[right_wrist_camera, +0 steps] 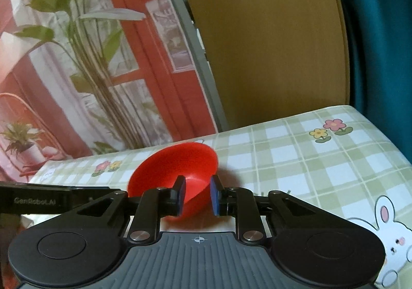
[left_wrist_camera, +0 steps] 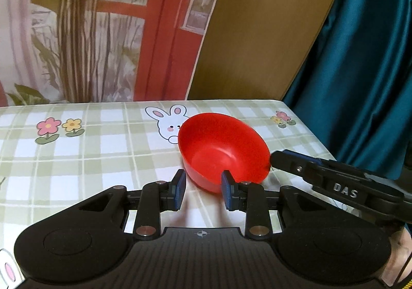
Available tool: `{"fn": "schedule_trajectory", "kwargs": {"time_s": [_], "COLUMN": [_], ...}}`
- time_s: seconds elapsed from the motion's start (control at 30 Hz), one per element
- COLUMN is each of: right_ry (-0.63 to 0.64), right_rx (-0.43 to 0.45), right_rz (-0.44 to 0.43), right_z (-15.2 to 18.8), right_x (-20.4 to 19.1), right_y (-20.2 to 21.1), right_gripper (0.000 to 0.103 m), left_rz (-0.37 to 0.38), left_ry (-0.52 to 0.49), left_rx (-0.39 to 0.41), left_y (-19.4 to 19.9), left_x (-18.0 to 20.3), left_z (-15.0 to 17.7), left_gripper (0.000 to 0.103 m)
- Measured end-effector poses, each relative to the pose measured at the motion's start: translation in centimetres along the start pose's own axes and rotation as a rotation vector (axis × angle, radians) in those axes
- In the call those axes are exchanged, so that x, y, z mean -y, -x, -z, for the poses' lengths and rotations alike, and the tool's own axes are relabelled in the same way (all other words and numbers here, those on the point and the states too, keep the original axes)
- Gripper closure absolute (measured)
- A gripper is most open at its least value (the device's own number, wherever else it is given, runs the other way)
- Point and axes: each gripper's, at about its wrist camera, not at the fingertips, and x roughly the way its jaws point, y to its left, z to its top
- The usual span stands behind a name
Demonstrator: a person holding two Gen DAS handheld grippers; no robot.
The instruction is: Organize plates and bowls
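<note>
Left gripper [left_wrist_camera: 203,190] jaws parted, red bowl [left_wrist_camera: 224,150] rim between, tilted

Table [left_wrist_camera: 77,160] covered w/ green-white checked cloth, printed w/ flowers & rabbits. One red bowl [left_wrist_camera: 221,147] seen on it, tilted, near the right back corner.

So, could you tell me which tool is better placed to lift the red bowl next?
Right: the right tool straddles the rim of the tilted red bowl, while the left tool hangs open just short of it.
</note>
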Motion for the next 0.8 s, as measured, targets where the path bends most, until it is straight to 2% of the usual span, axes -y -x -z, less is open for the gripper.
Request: {"fn": "schedule_trajectory", "kwargs": {"time_s": [0.33,0.37,0.4,0.47,0.8], "right_ry": [-0.036,-0.039,-0.040,-0.043,-0.057], "right_rx": [-0.021,-0.021,-0.021,-0.021,0.012], "right_rz": [-0.003,-0.007,-0.009,-0.011,-0.041], "right_z": [0.0,0.0,0.0,0.0,-0.5], "right_x": [0.5,0.4,0.4,0.3,-1.6], "right_y": [-2.0,-1.9,-1.8,-1.4,2.8], "right_gripper": [0.083,0.085,0.087,0.087,0.087], "left_rz": [-0.025,-0.025,-0.023,-0.027,-0.032], "left_ry": [0.048,0.048,0.046,0.033,-0.023], "left_rx": [-0.033,-0.035,-0.035,-0.041,-0.004], "left_y": [-3.0,-3.1,-3.2,-3.1,1.5], "left_x": [-1.1,-1.0,-0.9,-0.6,1.1], "left_z": [-1.2,-1.2,-1.1,-1.0,-0.3], "left_gripper": [0.072,0.073,0.079,0.081,0.081]}}
